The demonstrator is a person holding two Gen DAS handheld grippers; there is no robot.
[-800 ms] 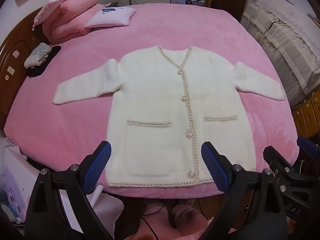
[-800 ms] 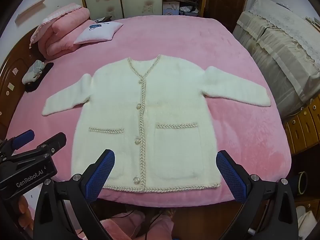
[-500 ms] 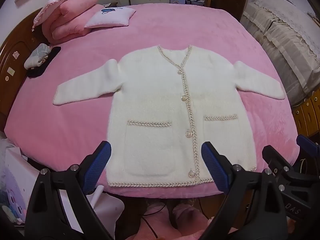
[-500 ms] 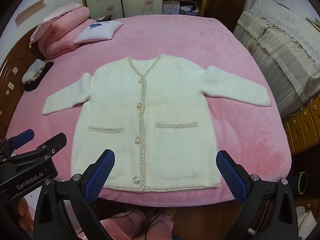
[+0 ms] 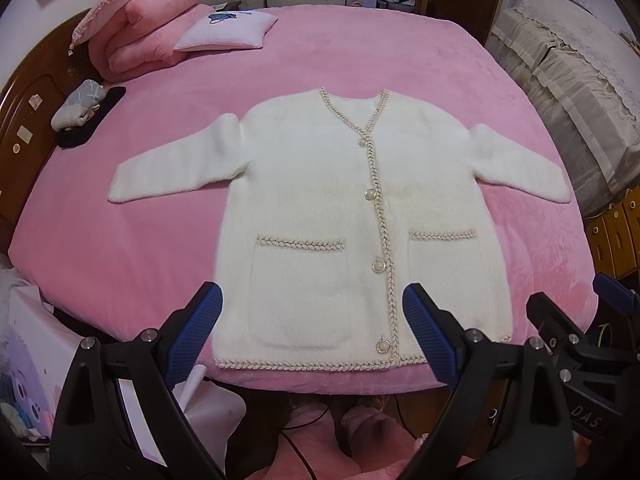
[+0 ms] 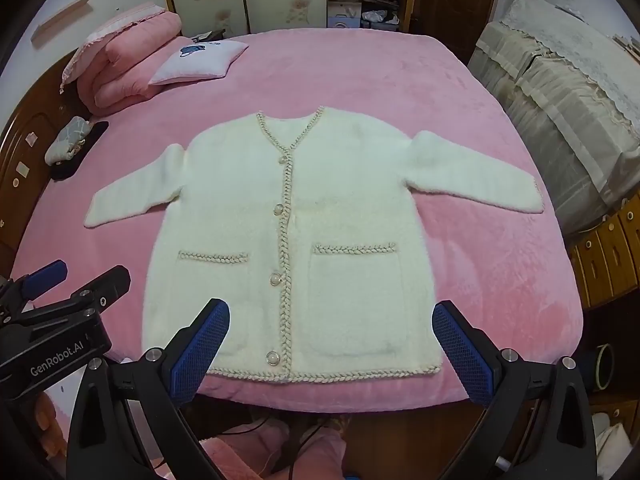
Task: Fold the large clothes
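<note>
While nothing has shifted since the earlier frames, the scene reads as follows.

Cardigan: the white cardigan (image 5: 352, 216) lies flat and buttoned on the pink bed (image 5: 120, 248), both sleeves spread out; its place and shape match the earlier frames.
Left gripper: the left gripper (image 5: 312, 332) hangs over the bed's near edge, its jaws standing wide apart and empty, with the cardigan's hem and lower-left pocket seen between them, just beyond the tips; same pose as before.
Right gripper: the right gripper (image 6: 332, 340) is likewise spread wide with nothing gripped, the hem and lower-right pocket framed between its jaws; unchanged.
Gripper spacing: each shows at the edge of the other's view, side by side, apart.
Beyond the jaws: a folded pink quilt (image 5: 140, 36) and a small white pillow (image 5: 226, 30) sit at the bed's far left, well apart from the cardigan, as earlier.
</note>
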